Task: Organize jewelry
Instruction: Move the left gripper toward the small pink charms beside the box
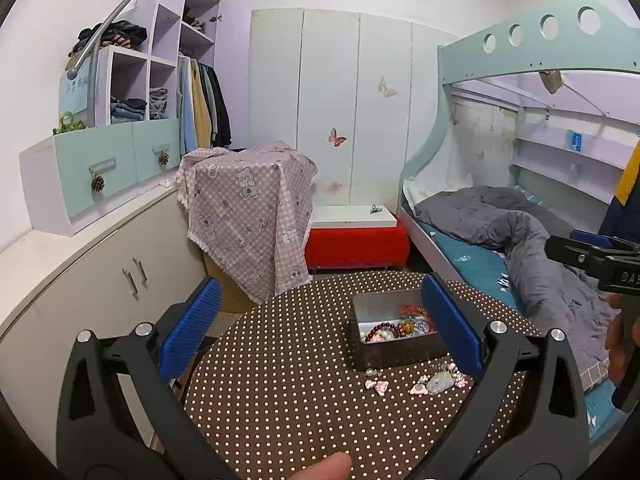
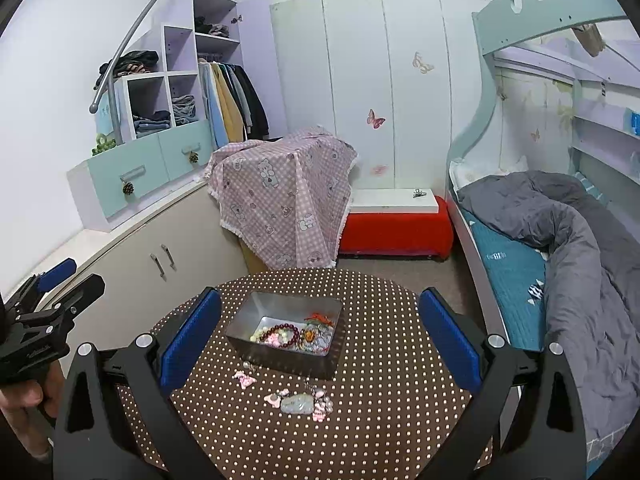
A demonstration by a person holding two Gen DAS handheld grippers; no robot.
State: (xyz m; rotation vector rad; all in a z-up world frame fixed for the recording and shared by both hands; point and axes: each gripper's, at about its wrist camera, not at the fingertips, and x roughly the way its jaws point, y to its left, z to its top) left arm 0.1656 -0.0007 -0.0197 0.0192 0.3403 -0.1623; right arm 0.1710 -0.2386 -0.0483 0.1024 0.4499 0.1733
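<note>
A metal tin box [image 1: 372, 308] [image 2: 256, 312] stands on the round brown polka-dot table [image 1: 280, 380] [image 2: 380, 400]. It holds a dark red bead bracelet [image 2: 285, 330], pale beads and orange pieces. In front of the box lie loose pink charms [image 2: 244, 379] and a pale green pendant [image 1: 440, 382] [image 2: 297, 404]. My left gripper [image 1: 320, 328] is open and empty above the table, left of the box. My right gripper [image 2: 320, 338] is open and empty, with the box and loose pieces between its blue pads.
A low cream cabinet [image 2: 160, 248] runs along the left. A box under pink checked cloth [image 2: 280, 196] and a red bench [image 2: 396, 228] stand behind the table. A bunk bed with a grey duvet [image 2: 568, 240] is on the right.
</note>
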